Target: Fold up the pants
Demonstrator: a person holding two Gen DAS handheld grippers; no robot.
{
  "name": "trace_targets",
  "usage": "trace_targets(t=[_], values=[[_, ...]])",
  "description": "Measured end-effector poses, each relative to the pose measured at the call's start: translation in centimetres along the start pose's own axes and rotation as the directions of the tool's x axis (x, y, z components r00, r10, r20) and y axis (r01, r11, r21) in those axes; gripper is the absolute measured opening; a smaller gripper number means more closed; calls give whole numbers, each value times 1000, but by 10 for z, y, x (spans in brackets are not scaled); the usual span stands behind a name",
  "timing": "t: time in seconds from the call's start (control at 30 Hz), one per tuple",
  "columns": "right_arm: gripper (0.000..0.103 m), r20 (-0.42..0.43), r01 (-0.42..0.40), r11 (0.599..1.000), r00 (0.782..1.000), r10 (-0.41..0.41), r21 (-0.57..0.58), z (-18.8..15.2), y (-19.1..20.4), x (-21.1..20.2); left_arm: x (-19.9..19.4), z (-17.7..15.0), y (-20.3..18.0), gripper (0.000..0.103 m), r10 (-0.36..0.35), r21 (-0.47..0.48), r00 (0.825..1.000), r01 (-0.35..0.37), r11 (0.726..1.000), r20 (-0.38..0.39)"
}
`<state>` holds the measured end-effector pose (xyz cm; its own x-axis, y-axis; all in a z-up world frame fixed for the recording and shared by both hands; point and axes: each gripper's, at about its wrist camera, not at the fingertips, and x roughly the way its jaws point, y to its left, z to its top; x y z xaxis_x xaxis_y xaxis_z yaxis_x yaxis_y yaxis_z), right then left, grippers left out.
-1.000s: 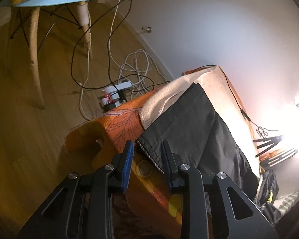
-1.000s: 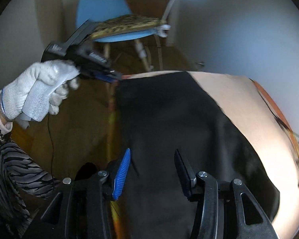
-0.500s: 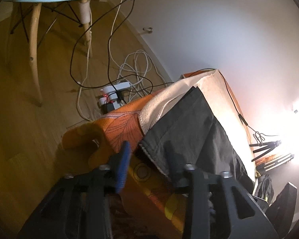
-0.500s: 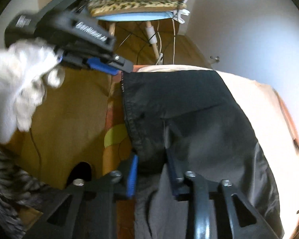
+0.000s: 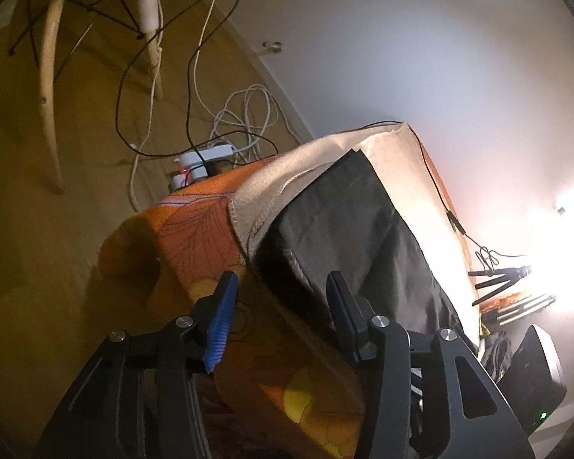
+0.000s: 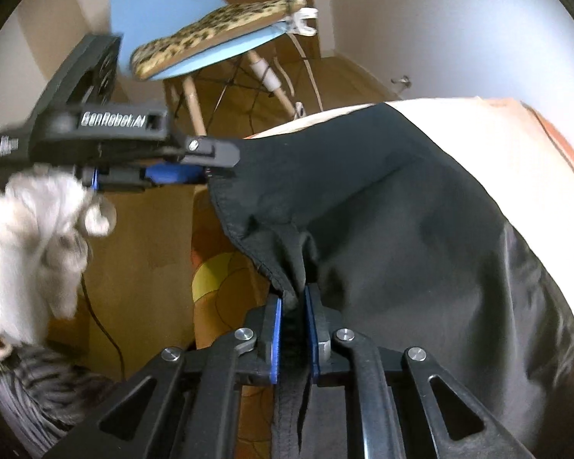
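Black pants (image 5: 367,237) lie on a cream cloth (image 5: 401,160) over an orange patterned cover (image 5: 199,237). In the left wrist view my left gripper (image 5: 281,290) is open, its jaws on either side of the pants' near corner without closing on it. In the right wrist view my right gripper (image 6: 292,302) is shut on the edge of the pants (image 6: 382,210), pinching a bunched fold. The left gripper (image 6: 206,170) also shows there, held by a white-gloved hand at the pants' far corner.
A blue chair (image 6: 164,11) with a leopard cushion stands beyond the surface. Cables and a power strip (image 5: 206,157) lie on the wooden floor. A tripod (image 5: 497,279) and a black device (image 5: 532,375) sit at the right, near a bright lamp glare.
My right gripper has closed on the pants' edge. My left gripper has opened wider and sits back at the pants' corner.
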<state>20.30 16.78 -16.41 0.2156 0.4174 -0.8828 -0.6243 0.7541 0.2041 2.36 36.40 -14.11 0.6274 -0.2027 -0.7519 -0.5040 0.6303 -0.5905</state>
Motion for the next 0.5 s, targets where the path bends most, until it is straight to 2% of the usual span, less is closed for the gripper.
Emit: trace_targets(t=[0.1, 0.23, 0.4, 0.5], values=[[8, 13, -29, 999, 1000, 29, 46, -4, -8, -2, 3, 2, 0, 46, -22, -26, 1000, 22, 999, -5], [8, 19, -39, 998, 999, 38, 40, -6, -7, -1, 3, 3, -7, 46, -44, -25, 999, 44, 999, 5], [8, 22, -54, 998, 998, 54, 36, -8, -7, -3, 12, 2, -13, 46, -29, -31, 1000, 29, 999, 3], [8, 25, -62, 997, 998, 61, 49, -10, -12, -4, 15, 2, -16, 43, -12, -21, 1000, 13, 1000, 22]])
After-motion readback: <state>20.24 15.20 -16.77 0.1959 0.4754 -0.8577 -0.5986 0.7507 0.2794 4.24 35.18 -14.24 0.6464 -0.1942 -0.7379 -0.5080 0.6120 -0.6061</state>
